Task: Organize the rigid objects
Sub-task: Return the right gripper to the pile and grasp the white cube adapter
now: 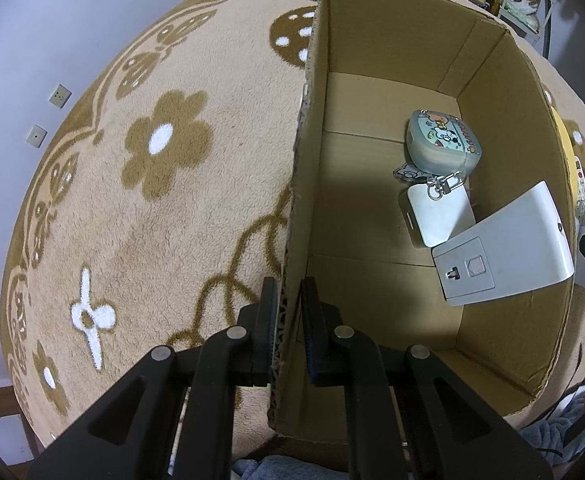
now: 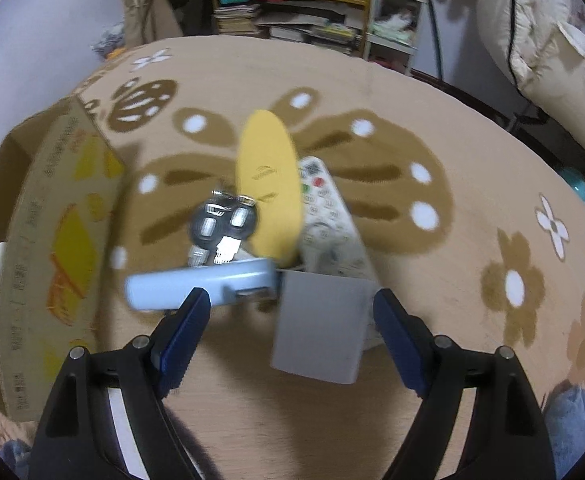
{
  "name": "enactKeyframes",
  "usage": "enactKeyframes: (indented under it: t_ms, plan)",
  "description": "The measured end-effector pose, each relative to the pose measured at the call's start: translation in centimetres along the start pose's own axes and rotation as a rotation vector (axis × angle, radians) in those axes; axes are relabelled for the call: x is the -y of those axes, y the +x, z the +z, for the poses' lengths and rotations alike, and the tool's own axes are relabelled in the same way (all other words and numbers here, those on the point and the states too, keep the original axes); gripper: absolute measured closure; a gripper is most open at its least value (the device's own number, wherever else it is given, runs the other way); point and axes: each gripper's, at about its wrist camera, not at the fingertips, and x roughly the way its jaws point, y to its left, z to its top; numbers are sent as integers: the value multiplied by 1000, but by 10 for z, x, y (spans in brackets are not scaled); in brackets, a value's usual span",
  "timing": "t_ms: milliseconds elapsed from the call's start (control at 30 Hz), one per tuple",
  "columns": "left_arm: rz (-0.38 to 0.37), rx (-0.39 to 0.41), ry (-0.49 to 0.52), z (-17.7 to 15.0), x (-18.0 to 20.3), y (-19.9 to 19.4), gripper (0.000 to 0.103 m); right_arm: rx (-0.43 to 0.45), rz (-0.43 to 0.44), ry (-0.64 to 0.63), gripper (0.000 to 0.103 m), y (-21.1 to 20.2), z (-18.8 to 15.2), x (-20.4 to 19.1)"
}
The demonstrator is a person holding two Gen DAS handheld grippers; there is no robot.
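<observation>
Pinching the cardboard box (image 1: pixel 392 60) wall between its pressed-together fingers, the left gripper (image 1: pixel 286 320) likely steadies it; the right gripper (image 2: pixel 290 312) hangs spread around a grey block (image 2: pixel 324 324), beside the blue case (image 2: pixel 200 284), probably next to be boxed.

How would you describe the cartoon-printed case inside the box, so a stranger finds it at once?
Look into the open cardboard box on the flowered carpet. Three things lie along its right wall, and the cartoon case lies farthest in. It alone is pale green with colourful printed figures and a keychain; its two neighbours are plain white.
</observation>
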Motion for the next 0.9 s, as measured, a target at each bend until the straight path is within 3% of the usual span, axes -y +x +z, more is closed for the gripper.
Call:
enactKeyframes:
  t_ms: [133,267,500,633,900]
  plan:
    - [0,-1,-2,0,-1,0,92,-49,-26,17,15,13,-4,6]
    - [1,-1,0,0,0,0,92,-78,-70,0,38,23,-9,4]
    - [0,-1,0,0,-1,0,92,-86,-173,-97,42,28,-15,-12]
    - [-1,-1,-1,0,-1,0,92,-71,-149,-71,45,20,-15,-8]
    - [-5,-1,-5,-1,-1,0,92,27,-4,-31,47,-20,5,-14]
